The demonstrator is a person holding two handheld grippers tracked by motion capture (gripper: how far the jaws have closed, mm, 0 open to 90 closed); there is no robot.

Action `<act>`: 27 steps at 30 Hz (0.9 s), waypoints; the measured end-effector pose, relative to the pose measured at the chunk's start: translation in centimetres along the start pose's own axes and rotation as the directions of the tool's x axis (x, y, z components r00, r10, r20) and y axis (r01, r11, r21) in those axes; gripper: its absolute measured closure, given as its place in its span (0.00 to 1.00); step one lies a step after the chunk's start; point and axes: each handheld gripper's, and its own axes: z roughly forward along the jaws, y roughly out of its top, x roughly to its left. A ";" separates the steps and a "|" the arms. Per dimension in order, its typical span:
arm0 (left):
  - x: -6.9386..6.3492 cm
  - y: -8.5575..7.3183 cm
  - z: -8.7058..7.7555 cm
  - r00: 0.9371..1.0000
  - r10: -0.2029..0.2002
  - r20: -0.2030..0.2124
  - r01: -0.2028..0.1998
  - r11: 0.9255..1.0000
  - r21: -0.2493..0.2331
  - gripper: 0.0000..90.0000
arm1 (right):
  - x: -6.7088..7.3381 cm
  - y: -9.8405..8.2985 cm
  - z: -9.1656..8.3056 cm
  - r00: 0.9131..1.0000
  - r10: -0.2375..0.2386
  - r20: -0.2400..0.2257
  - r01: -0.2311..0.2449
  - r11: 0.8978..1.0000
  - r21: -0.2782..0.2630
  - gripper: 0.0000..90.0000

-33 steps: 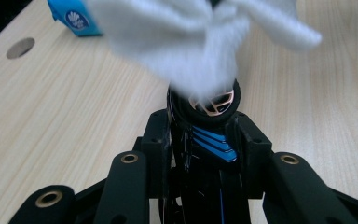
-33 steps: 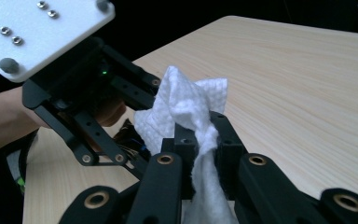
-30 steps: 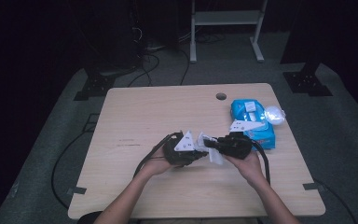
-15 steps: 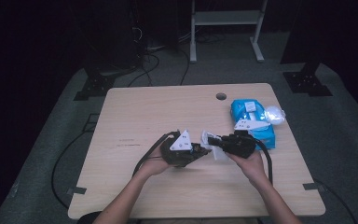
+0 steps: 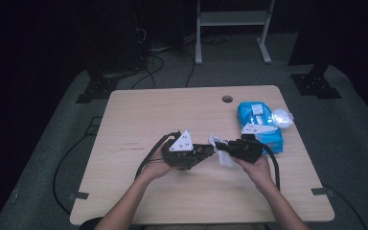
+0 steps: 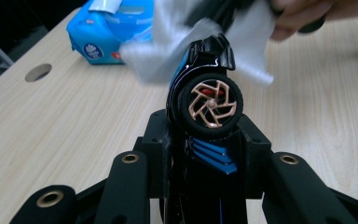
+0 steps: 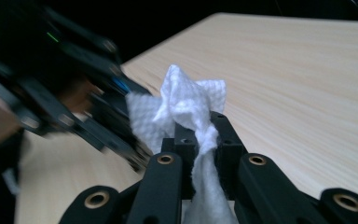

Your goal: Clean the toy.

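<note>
The left gripper point(image 6: 205, 140) is clamped on a black-and-blue toy car point(image 6: 204, 116), its copper-spoked wheel point(image 6: 211, 105) facing the camera and its nose pointing to 12 o'clock in the left gripper view. The right gripper point(image 7: 200, 140) is pinched tight on a white wet wipe point(image 7: 186, 105), whose bunched top stands above the 2 jaws. In the high view the 2 tools meet near the table's middle, the left gripper point(image 5: 191, 153) at 9 o'clock of the wipe point(image 5: 219, 148) and the right gripper point(image 5: 230, 147) at 3 o'clock, the wipe touching the car's front end. A blue wipes pack point(image 5: 261, 125) lies at 1 o'clock on the wooden table point(image 5: 139, 120). The risk, as I judge it: only the car's narrow body is held, so a hard rub could twist it loose, or the limp wipe could snag on the wheel and tear out.
</note>
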 end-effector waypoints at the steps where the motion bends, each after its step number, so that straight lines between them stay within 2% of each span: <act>1: 0.0 0.0 0.1 1.000 0.004 -0.001 -0.004 1.000 0.001 0.70 | 0.2 0.4 -0.2 1.000 -0.002 -0.014 0.002 1.000 -0.013 0.91; 4: 0.0 0.1 -0.1 1.000 0.001 -0.001 -0.001 1.000 -0.011 0.70 | 0.7 0.7 -0.5 1.000 -0.024 -0.009 0.023 0.999 -0.027 0.91; 8: 0.0 0.4 -0.5 1.000 -0.001 -0.001 0.001 0.999 -0.035 0.70 | -0.1 -0.1 -0.2 1.000 0.011 -0.003 -0.011 1.000 -0.009 0.91; 10: 0.0 0.5 -0.6 1.000 -0.009 0.001 0.009 0.999 -0.048 0.70 | -0.5 -0.6 0.3 1.000 0.020 0.003 -0.020 1.000 0.020 0.91; 12: 0.1 0.4 -0.6 1.000 -0.004 0.001 0.004 0.999 -0.038 0.70 | -0.6 -0.8 0.6 1.000 0.023 0.003 -0.023 0.999 0.035 0.91; 17: 0.2 0.2 -0.4 1.000 -0.009 0.003 0.009 1.000 -0.026 0.70 | 0.0 -0.1 0.0 1.000 0.019 -0.011 -0.019 1.000 -0.013 0.91; 20: 0.1 0.2 -0.3 1.000 -0.008 0.005 0.008 1.000 -0.023 0.70 | 0.2 0.2 -0.2 1.000 0.012 -0.017 -0.012 1.000 -0.023 0.91; 22: 0.1 0.2 -0.3 1.000 -0.003 0.002 0.003 1.000 -0.019 0.70 | 0.0 0.0 -0.1 1.000 0.017 -0.013 -0.017 1.000 -0.015 0.91; 25: 0.1 0.2 -0.5 1.000 -0.009 0.007 0.009 0.999 -0.031 0.70 | -0.4 -0.7 0.5 1.000 0.028 -0.004 -0.028 0.999 0.024 0.91; 27: 0.1 0.2 -0.4 1.000 -0.006 0.006 0.006 1.000 -0.027 0.70 | -0.3 -0.7 0.6 1.000 0.028 -0.007 -0.028 0.999 0.026 0.91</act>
